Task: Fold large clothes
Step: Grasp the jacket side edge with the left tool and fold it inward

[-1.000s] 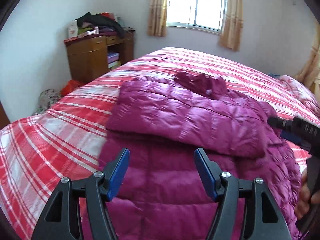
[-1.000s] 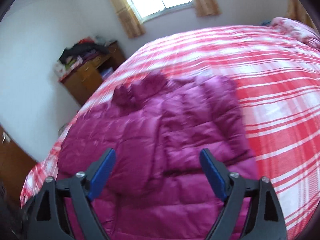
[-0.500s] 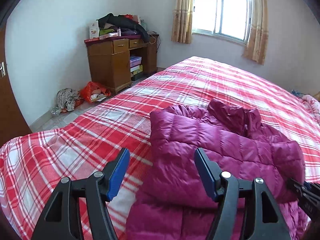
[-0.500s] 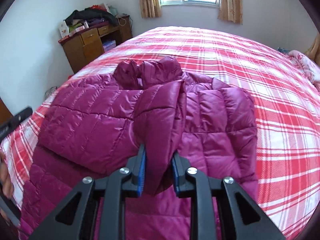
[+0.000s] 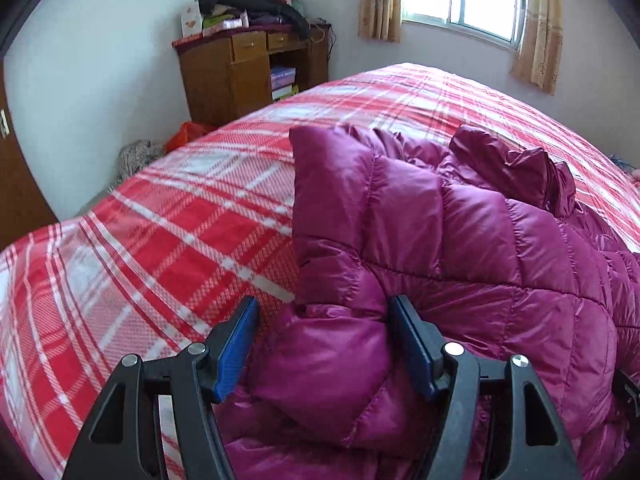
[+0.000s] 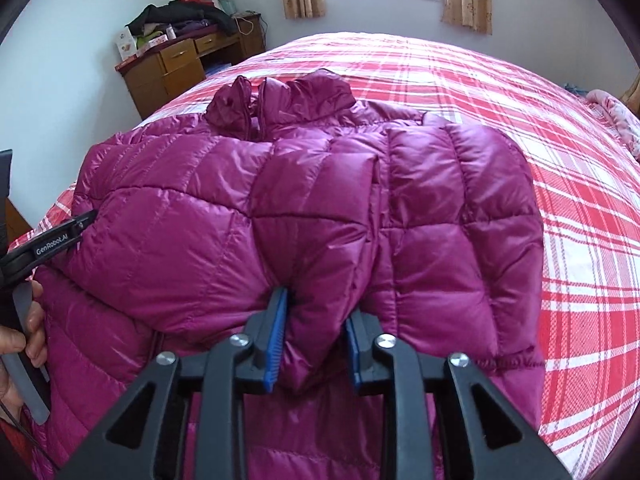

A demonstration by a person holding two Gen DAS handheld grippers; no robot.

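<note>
One purple puffer jacket lies across the near edge of the bed, on its red plaid cover. The right tongs pinch a jacket fold; the left tongs gape around another bulge without clamping it.

The quilted jacket is magenta; the bedspread is red-and-white plaid; the gripper pads are blue on black arms; the cabinet is brown; the curtains are tan.
</note>
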